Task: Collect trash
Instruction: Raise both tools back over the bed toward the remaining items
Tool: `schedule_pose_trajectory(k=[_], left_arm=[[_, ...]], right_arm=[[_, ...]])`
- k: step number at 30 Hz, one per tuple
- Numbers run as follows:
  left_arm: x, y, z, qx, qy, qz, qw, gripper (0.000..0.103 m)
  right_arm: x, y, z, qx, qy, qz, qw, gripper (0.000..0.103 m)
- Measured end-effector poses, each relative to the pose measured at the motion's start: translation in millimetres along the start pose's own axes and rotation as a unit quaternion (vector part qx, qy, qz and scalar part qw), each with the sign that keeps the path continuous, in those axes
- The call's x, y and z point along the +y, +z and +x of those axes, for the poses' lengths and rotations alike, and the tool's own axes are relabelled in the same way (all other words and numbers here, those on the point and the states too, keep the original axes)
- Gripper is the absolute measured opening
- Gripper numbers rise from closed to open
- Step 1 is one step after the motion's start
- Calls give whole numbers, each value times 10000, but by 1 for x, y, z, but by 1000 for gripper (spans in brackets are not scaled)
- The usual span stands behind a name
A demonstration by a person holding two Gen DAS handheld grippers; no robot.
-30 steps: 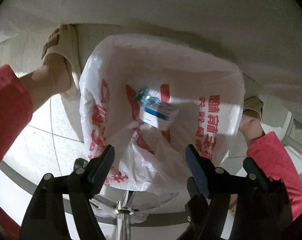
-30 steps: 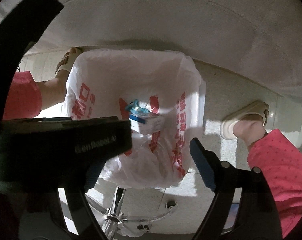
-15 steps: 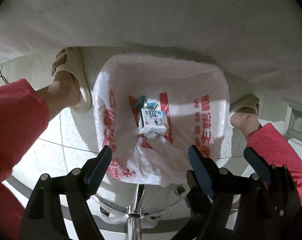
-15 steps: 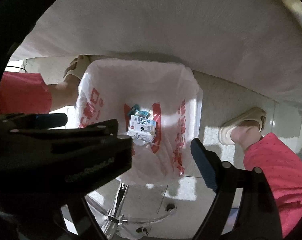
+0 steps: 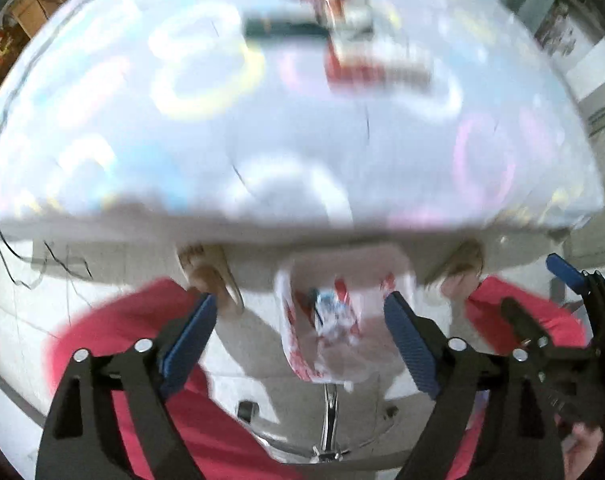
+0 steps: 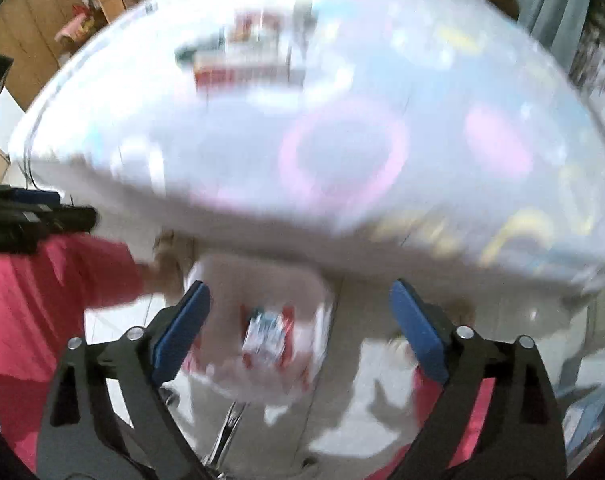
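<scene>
Both of your claws are empty and their blue pads stand wide apart: the left claw (image 5: pixel 298 336) and the right claw (image 6: pixel 300 330) each look down toward the white trash bag (image 5: pixel 298 354) that is on the floor, just under the edge of the table (image 5: pixel 302 152). A small carton (image 6: pixel 264 336) with some blue wrapper beside it lies at the bottom of the bag, so I judge that one piece of trash is already collected and you are now between two pickups, turning toward the table for the next item.

On the far part of the table there is a cluster of packages (image 5: pixel 354 48), red, white and dark green, and this looks like the next trash to take. For the next move you need to bring one claw over the table, keep the pads apart until the item is between them, and approach low enough to catch a flat package by its edge. Your legs in red trousers are on both sides of the bag, so you have to keep the way to it free.

The bag carries red printed characters, and the carton has some print on it, but both views are too blurred to read anything. The packages on the table are also not readable
</scene>
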State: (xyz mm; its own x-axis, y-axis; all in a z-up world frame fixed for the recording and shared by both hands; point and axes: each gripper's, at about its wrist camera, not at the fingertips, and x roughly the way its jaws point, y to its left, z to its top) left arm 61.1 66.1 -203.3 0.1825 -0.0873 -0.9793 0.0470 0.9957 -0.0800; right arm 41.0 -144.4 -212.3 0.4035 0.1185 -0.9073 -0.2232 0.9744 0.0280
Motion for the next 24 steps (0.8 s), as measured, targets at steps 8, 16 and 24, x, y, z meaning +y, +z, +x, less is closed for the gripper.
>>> schedule_pose_trajectory(k=[8,16,24], left_arm=[[33,73,-106,-624,283,728,9950,91],[54,132,-126,-417,135,1269,9909,91],[50,183,-94,-71,97,1472,9890,91]], right_arm=[[-33,88,-96,-1003,-167,-799,9916,95],[-48,158,-134,-1375,-361,-1388,9801,95],[-40,204,-105,-1214,-375,-1709,9771,95]])
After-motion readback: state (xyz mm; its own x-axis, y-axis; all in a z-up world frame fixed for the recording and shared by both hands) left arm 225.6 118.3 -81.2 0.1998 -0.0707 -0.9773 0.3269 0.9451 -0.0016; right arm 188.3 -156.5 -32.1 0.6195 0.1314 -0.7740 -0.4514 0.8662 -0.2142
